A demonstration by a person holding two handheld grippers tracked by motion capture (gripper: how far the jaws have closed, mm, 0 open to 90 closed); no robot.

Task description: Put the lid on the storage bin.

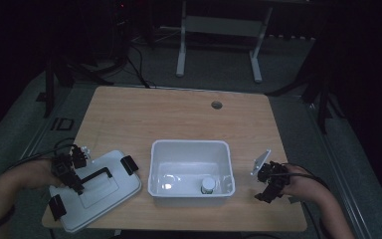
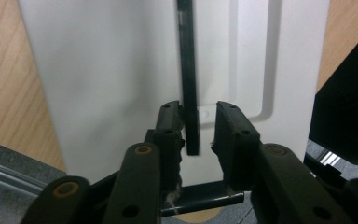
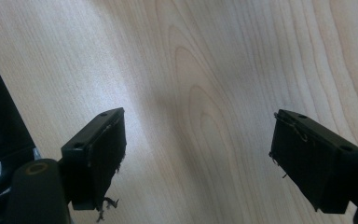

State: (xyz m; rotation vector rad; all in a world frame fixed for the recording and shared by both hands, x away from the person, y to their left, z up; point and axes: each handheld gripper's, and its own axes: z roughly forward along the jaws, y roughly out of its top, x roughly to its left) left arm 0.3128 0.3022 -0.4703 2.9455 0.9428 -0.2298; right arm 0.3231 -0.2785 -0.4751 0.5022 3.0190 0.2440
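Observation:
A white bin lid (image 1: pixel 124 183) lies flat on the wooden table's front left, with a black handle (image 1: pixel 98 174) across its top. My left gripper (image 1: pixel 77 188) points down at that handle. In the left gripper view the handle bar (image 2: pixel 188 70) stands between the jaws of the left gripper (image 2: pixel 199 109); the left pad touches it, and a small gap remains at the right pad. An open white bin (image 1: pixel 190 145) sits mid-table with a small white-capped bottle (image 1: pixel 208 185) inside. My right gripper (image 1: pixel 268 195) hovers open over bare wood (image 3: pixel 205 56) right of the bin, nothing between its jaws (image 3: pixel 198 135).
Black latch clips (image 1: pixel 129 163) (image 1: pixel 56 206) sit at two ends of the lid; one shows large at the right of the left gripper view (image 2: pixel 349 102). A round cable port (image 1: pixel 216 104) marks the table's far side. Desk legs stand beyond on the dark floor.

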